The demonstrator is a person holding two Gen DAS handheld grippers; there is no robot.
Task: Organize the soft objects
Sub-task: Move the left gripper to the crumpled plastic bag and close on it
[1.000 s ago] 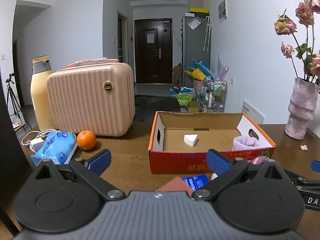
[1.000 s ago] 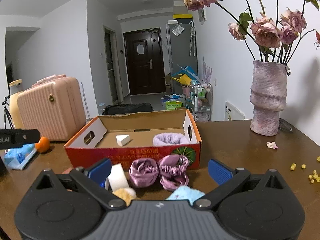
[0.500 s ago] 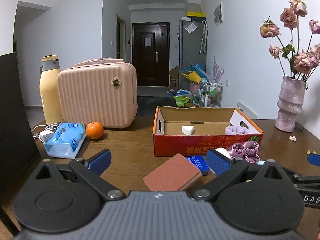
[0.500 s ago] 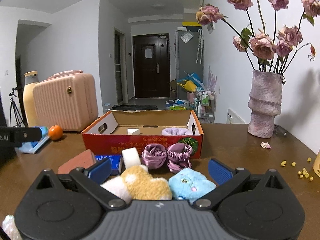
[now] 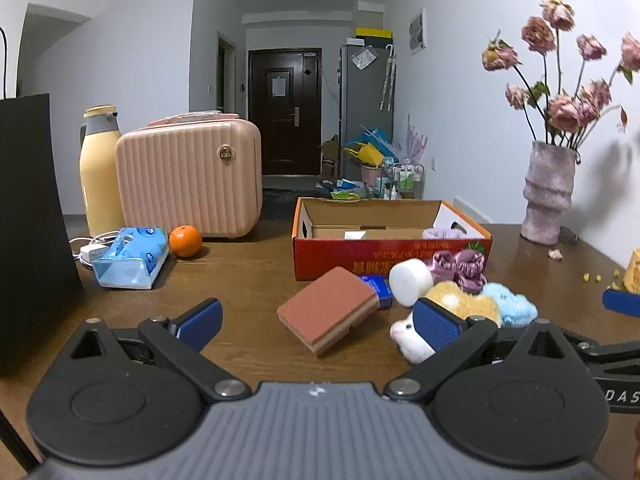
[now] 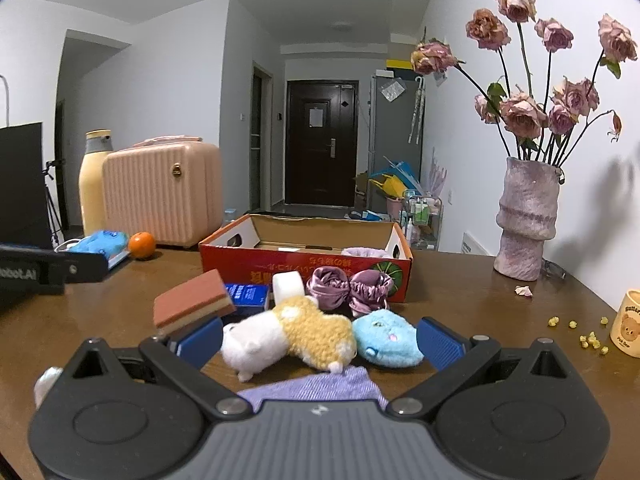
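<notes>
Left wrist view: the left gripper (image 5: 318, 322) hangs over the table (image 5: 240, 280) with its jaws spread wide and nothing between them. The landmark is the box (image 5: 392, 248), open-topped, with a white wedge (image 5: 355, 235) and a lilac cloth (image 5: 442, 233) inside. Just in front of the box lie a sponge (image 5: 330, 314), a blue pack (image 5: 376, 289), a white roll (image 5: 410, 281) and purple scrunchies (image 5: 460, 266). Nearer the camera than those sit a tan-and-white plush (image 5: 460, 304), partly hidden by the gripper's right finger, and a blue plush (image 5: 510, 307) touching it. Well to the left of the box are an orange (image 5: 185, 241), a tissue pack (image 5: 132, 258), a pink case (image 5: 190, 188) and a bottle (image 5: 100, 176). To the right of the box stands a vase (image 5: 548, 192) of dried roses.

Right wrist view: the right gripper (image 6: 318, 342) is also wide open and holds nothing. The tan-and-white plush (image 6: 296, 332) and blue plush (image 6: 386, 338) lie between its fingers, in front of the box (image 6: 304, 264), touching each other. A lilac towel (image 6: 320, 386) lies closest to the camera. The sponge (image 6: 192, 306), blue pack (image 6: 248, 298), white roll (image 6: 288, 286) and scrunchies (image 6: 348, 286) sit just before the box front. A mug (image 6: 628, 322) and scattered yellow crumbs (image 6: 580, 330) are far right of the box, the vase (image 6: 528, 220) behind them.
</notes>
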